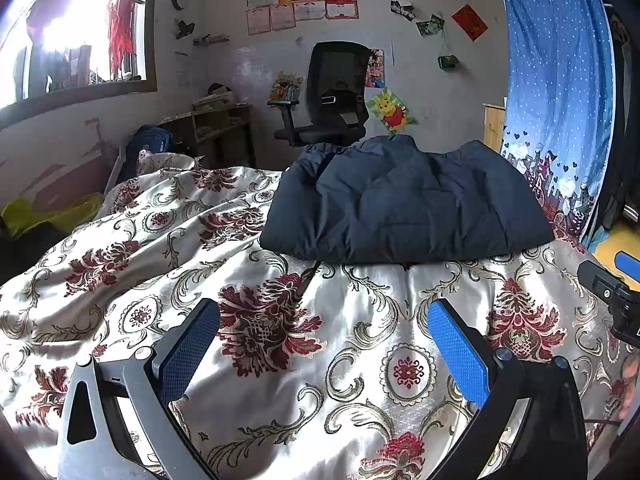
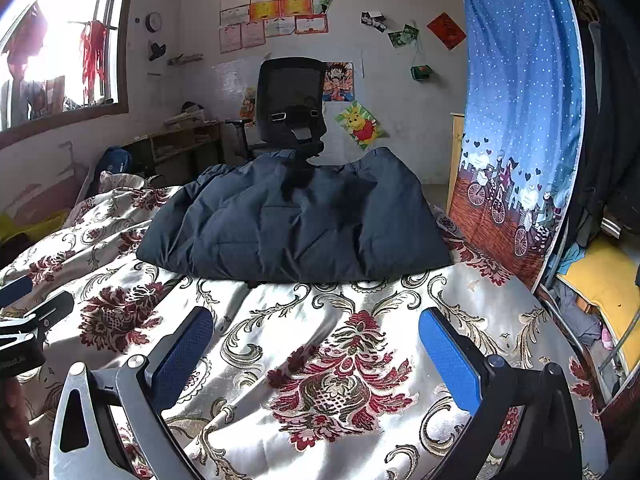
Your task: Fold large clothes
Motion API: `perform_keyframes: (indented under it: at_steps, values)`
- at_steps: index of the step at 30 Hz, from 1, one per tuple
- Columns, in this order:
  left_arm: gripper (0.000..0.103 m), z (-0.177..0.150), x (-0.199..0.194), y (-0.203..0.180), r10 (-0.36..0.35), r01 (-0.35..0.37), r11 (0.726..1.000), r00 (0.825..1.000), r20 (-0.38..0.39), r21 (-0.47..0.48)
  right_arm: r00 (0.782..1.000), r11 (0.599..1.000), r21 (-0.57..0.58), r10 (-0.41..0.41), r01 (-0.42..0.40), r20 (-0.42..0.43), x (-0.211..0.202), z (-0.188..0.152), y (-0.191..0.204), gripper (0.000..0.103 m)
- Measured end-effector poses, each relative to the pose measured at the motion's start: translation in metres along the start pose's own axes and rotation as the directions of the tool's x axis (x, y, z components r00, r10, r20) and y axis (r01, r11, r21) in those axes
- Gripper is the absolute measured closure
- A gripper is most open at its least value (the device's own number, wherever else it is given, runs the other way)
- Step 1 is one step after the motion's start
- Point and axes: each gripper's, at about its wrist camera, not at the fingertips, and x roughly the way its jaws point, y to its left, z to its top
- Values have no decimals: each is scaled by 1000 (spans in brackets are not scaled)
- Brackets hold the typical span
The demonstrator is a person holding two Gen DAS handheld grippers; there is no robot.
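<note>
One folded dark-blue jacket (image 1: 404,204) (image 2: 296,224) is seen on the floral bedspread (image 1: 360,344) (image 2: 320,320), while two grippers, left gripper (image 1: 323,332) and right gripper (image 2: 316,340), are held released and empty above it.

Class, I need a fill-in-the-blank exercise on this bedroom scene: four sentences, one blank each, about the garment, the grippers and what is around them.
1. The dark blue padded jacket lies folded on a ____-patterned bedspread.
2. Both the left gripper and the right gripper are ____, holding nothing.
3. Behind the jacket stands a black office ____.
4. The curtain on the right is mainly ____.

Missing words: floral; open; chair; blue
</note>
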Motion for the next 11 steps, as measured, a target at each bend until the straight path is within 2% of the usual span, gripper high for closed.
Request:
perform_keyframes:
  at_steps: [11]
  values:
    - [1,-1,1,1,2,-2,1000,1000,-5,1,1000,1000,1,-1,1,0,0,0,0,0]
